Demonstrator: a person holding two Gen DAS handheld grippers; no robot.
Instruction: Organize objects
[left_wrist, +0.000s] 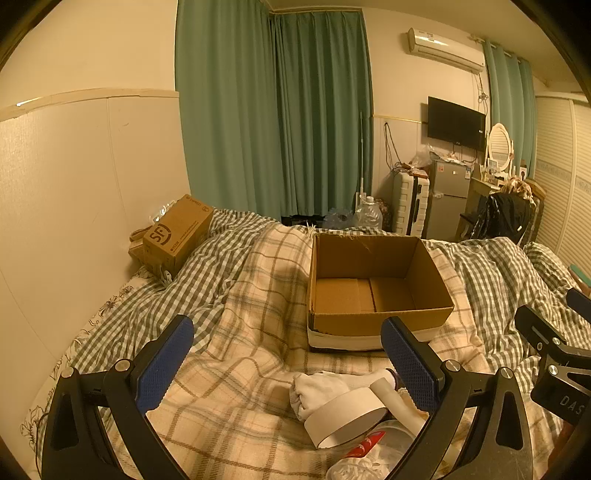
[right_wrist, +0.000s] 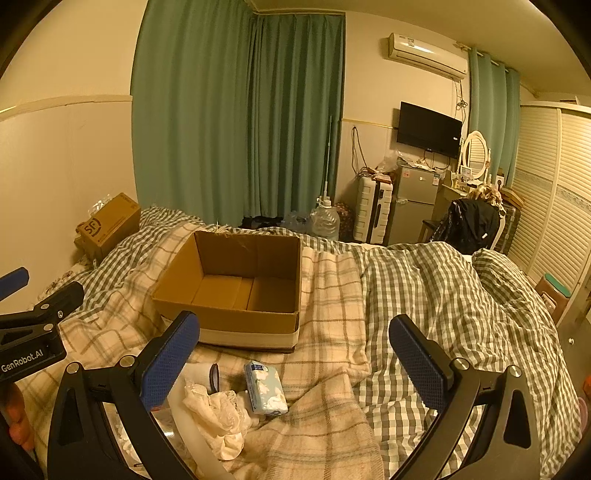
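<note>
An open, empty cardboard box (left_wrist: 376, 284) sits on the plaid blanket in the middle of the bed; it also shows in the right wrist view (right_wrist: 236, 291). My left gripper (left_wrist: 288, 362) is open and empty, hovering just short of a roll of tape (left_wrist: 343, 421), a white glove (left_wrist: 321, 387) and a clear tub of small white items (left_wrist: 369, 461). My right gripper (right_wrist: 295, 362) is open and empty above a pale blue tissue pack (right_wrist: 266, 391), a lace cloth (right_wrist: 218, 410) and a small dark compact (right_wrist: 213, 376). The right gripper's side shows at the left view's right edge.
A closed SF Express carton (left_wrist: 177, 232) lies at the bed's far left by the wall. A green-checked duvet (right_wrist: 443, 295) is bunched on the right. Beyond the bed stand green curtains, water jugs (right_wrist: 325, 221), a suitcase, a small fridge and a chair.
</note>
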